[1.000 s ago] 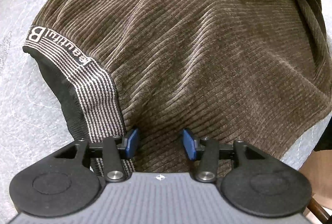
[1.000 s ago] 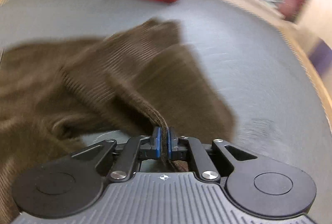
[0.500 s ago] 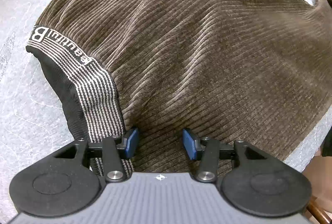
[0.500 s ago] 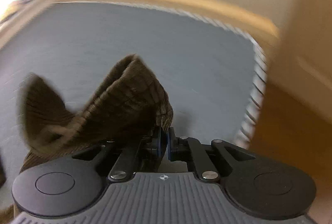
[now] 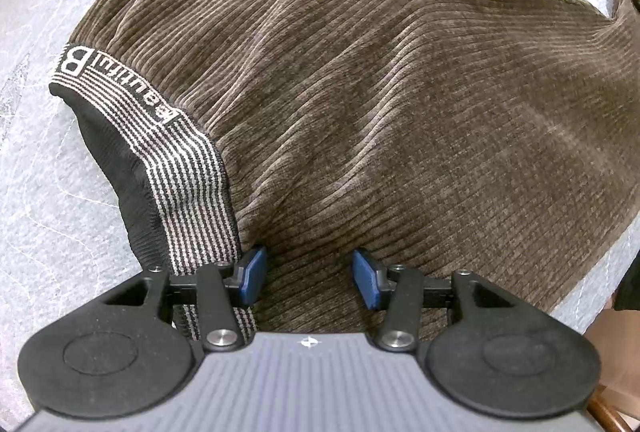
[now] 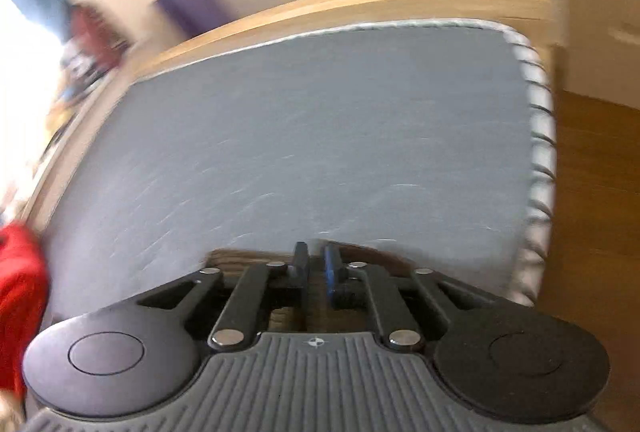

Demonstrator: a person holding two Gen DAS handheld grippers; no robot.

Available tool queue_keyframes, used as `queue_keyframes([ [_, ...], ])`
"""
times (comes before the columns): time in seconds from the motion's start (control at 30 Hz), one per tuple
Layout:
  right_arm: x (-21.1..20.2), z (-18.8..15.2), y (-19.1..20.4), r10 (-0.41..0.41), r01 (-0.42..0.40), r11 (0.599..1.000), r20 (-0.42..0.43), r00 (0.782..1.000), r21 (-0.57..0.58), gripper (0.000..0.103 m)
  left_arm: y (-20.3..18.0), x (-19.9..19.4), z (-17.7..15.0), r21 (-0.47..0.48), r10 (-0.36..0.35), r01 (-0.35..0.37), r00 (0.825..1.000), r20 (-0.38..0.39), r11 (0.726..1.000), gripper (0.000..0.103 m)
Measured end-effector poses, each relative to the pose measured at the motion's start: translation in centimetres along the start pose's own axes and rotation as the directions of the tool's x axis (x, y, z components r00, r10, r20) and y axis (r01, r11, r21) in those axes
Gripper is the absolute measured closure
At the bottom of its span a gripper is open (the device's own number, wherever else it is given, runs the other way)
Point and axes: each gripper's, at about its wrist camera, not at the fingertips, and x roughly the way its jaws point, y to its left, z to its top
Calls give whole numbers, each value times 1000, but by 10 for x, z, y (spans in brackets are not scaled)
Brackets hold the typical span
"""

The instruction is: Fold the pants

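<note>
Brown corduroy pants (image 5: 360, 91) lie spread on a grey mattress (image 5: 36, 159), with a striped lettered waistband (image 5: 160, 135) at the left. My left gripper (image 5: 308, 276) is open and hovers low over the pants just right of the waistband, holding nothing. My right gripper (image 6: 318, 260) is shut on a bit of the brown pants fabric (image 6: 248, 258), which shows only as a strip just behind and below the fingers. This view is blurred by motion.
The grey mattress (image 6: 320, 135) stretches ahead of my right gripper to a wooden bed frame (image 6: 340, 1) and a ribbed edge (image 6: 540, 151) at the right. A red garment (image 6: 20, 292) lies at the left. Wooden floor (image 6: 596, 191) lies beyond the right edge.
My right gripper has swung round with the pants fabric; the bunched fabric that rose in front of it is now down at its fingers. My left gripper has stayed open and still.
</note>
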Motion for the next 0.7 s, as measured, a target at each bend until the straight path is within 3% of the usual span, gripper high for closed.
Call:
queue_keyframes([
  [0.1,-16,8,17,50,-44,998,146,988,-50,76,4,2,-1,3,-8,8,1000,2,1000,49],
  [0.13,-15,8,21,64,-55,997,146,987,-62,62,5,2,-1,2,-13,13,1000,2,1000,49],
  [0.17,-7,7,25,57,-49,996,109,992,-79,54,7,3,-1,2,-16,16,1000,1,1000,49],
  [0.23,22,-3,30,49,-56,993,-65,997,-103,54,9,4,-1,5,-20,20,1000,-1,1000,49],
  [0.3,53,-16,30,44,-67,993,-233,971,-93,54,10,4,0,2,-23,23,1000,-5,1000,48],
  [0.37,70,-25,31,10,-48,992,-307,952,-116,55,11,6,3,4,-23,23,1000,-8,1000,48],
  [0.43,78,-25,36,-68,17,983,-277,958,-182,64,10,7,4,2,-21,21,1000,-10,1000,48],
  [0.47,80,-22,38,-67,16,981,-262,963,-192,85,9,7,4,3,-20,20,1000,-11,1000,48],
  [0.5,79,-18,43,-52,1,980,-249,967,-199,90,9,7,5,2,-19,19,1000,-12,1000,48],
  [0.57,70,-3,55,-40,-9,967,-182,983,-256,92,10,8,7,-1,-17,17,1000,-13,1000,48],
  [0.63,51,24,64,-34,38,942,16,999,-333,91,9,8,7,-5,-11,11,1000,-12,1000,48],
  [0.7,46,45,56,-97,139,943,151,984,-301,86,7,8,7,-5,1,-1,1000,-9,1000,48],
])
